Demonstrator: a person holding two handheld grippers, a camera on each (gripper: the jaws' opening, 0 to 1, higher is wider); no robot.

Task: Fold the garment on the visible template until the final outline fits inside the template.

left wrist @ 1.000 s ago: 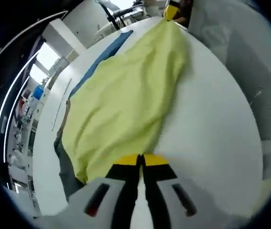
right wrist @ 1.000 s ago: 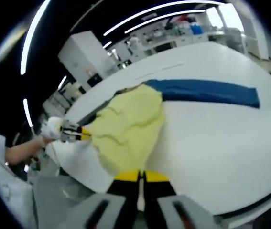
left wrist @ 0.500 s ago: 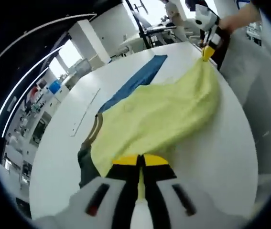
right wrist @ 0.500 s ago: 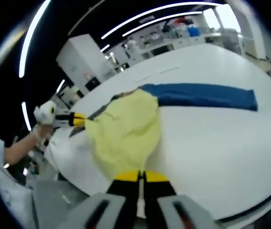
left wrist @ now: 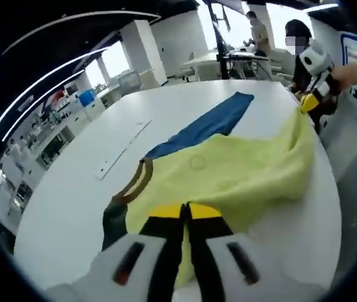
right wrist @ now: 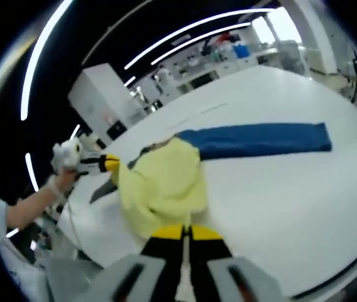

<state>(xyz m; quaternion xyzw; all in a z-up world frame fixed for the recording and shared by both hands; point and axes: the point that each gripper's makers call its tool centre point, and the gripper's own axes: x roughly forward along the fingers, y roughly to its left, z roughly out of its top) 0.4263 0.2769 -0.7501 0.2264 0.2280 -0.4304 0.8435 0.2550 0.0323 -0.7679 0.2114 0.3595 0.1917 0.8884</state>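
While I look through the left gripper view, my left gripper (left wrist: 185, 214) has its jaws pressed together, pinching the near edge of the yellow garment (left wrist: 235, 179), which lies on the white table (left wrist: 77, 189) beside the blue template (left wrist: 206, 124). In the right gripper view, my right gripper (right wrist: 185, 234) pinches another edge of the garment, jaws pressed together too. I think both hold on so the cloth can be folded over the template.

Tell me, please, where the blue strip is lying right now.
The blue strip lies flat on the white table, stretching away from the yellow shirt, whose far edge covers one end of it; in the left gripper view it runs up beyond the shirt's collar.
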